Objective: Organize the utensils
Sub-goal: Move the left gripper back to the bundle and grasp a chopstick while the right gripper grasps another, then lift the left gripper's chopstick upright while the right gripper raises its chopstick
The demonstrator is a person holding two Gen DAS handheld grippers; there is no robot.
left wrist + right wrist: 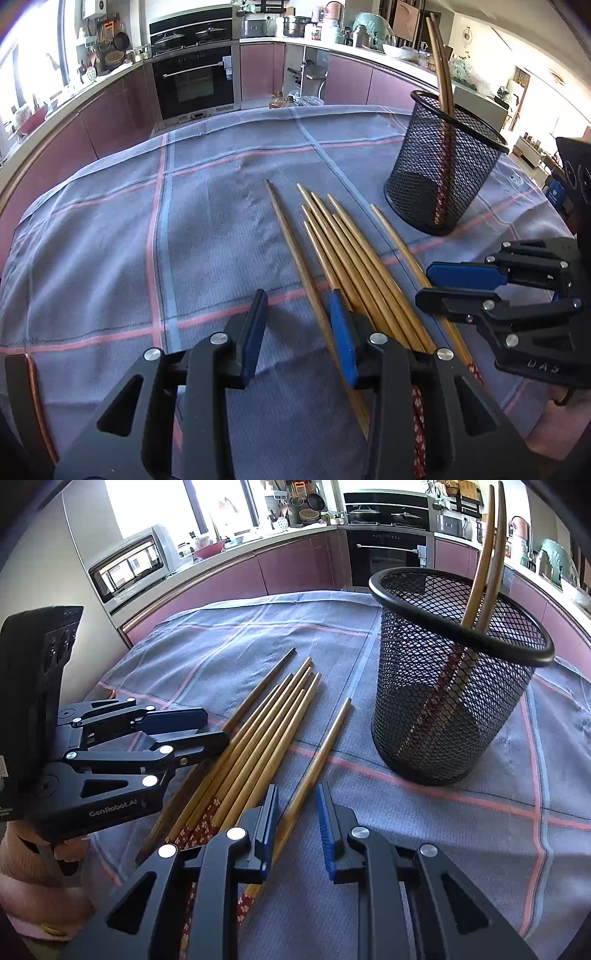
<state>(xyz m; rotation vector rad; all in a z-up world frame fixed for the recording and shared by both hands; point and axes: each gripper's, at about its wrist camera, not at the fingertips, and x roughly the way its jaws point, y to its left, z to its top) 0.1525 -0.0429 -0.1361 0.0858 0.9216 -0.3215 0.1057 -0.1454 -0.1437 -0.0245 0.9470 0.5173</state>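
Chopsticks (258,734) are lying bundled on the cloth (480,830), long axes running forward along the fingers. One loose chopstick (317,760) is sitting just ahead of the right gripper (297,827), nearer it than the left gripper (297,325). Both jaws are being held apart, empty. Mesh cup (454,709) is standing forward-right.

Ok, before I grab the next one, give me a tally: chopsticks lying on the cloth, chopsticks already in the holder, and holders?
Chopsticks on the cloth: 8 (the bundle overlaps, so this is my best count)
Chopsticks in the holder: 2
Black mesh holder: 1
Total: 11
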